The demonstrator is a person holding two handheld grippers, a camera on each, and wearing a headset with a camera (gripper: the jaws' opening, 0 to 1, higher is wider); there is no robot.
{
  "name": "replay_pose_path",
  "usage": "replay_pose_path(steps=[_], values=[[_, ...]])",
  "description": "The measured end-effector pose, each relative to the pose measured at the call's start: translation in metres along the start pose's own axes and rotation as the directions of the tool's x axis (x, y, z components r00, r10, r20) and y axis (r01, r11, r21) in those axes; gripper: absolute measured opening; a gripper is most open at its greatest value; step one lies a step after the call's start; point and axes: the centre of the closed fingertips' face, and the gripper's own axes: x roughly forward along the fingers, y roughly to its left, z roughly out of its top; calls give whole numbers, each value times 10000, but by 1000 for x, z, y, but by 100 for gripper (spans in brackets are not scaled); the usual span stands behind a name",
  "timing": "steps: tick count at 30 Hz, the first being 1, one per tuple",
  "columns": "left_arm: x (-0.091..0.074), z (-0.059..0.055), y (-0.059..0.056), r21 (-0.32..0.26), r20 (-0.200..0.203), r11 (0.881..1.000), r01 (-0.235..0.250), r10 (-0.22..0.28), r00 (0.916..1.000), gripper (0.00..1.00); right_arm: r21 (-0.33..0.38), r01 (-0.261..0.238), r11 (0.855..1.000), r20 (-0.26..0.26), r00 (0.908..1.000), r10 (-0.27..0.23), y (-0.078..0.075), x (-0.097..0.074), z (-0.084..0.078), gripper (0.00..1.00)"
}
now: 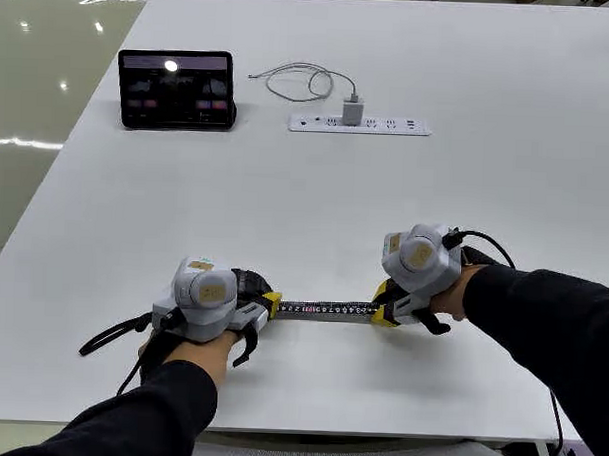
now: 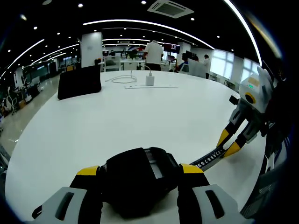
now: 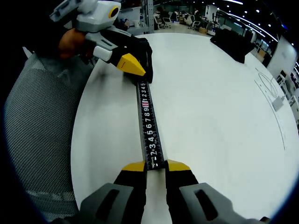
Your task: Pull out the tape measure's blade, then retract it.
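On the white tabletop (image 1: 316, 188), at the left, a black, rounded tape measure case (image 1: 248, 284) is gripped by the left gripper (image 1: 258, 304). In the left gripper view its yellow-tipped jaws are seen closed against both sides of the case (image 2: 140, 177), which rests on the table. From the case a narrow metal blade with black and white markings (image 1: 327, 310) is stretched flat along the table surface toward the right. In the right gripper view the blade (image 3: 149, 126) is seen running straight from the case to the right gripper (image 3: 155, 165), whose yellow-tipped jaws are pressed together on the blade's free end, where the lowest printed figures sit. In the head view the right gripper (image 1: 387, 309) is held low, just above the table, with the two grippers near each other.

The pull-out is judged to be under way: only a short stretch of blade is exposed, so further extension may be intended. The retraction is not yet done, and the blade must be guided back into the case.
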Motion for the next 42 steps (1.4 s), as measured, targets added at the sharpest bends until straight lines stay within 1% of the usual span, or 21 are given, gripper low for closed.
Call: replay_pose_path(steps=[6,12,18,25,30,37,38,42], values=[[0,0,0,3,2,10000,19,-19,10000,61,-52,-46,10000,66,10000,47,0,2,4,10],[-1,0,-1,-3,6,10000,29,-29,10000,61,-100,28,9999,37,10000,-28,1,2,7,10],[-1,0,-1,-7,20,10000,29,-29,10000,61,98,64,9999,120,9999,-65,2,3,10,10],[-1,0,0,-27,34,10000,35,-35,10000,61,146,70,9999,174,9998,-72,2,6,16,10],[0,0,0,-35,32,10000,42,-42,10000,61,-21,81,10000,199,9998,-80,4,8,20,10],[-1,0,-1,-44,13,10000,48,-48,10000,61,-134,16,9999,110,9999,-14,5,11,24,10],[-1,0,0,-63,17,10000,51,-51,10000,61,-36,-7,10000,122,9999,7,6,11,24,10],[-1,0,-1,-77,26,10000,57,-56,10000,61,-209,-6,9998,198,9998,10,7,12,28,10]])
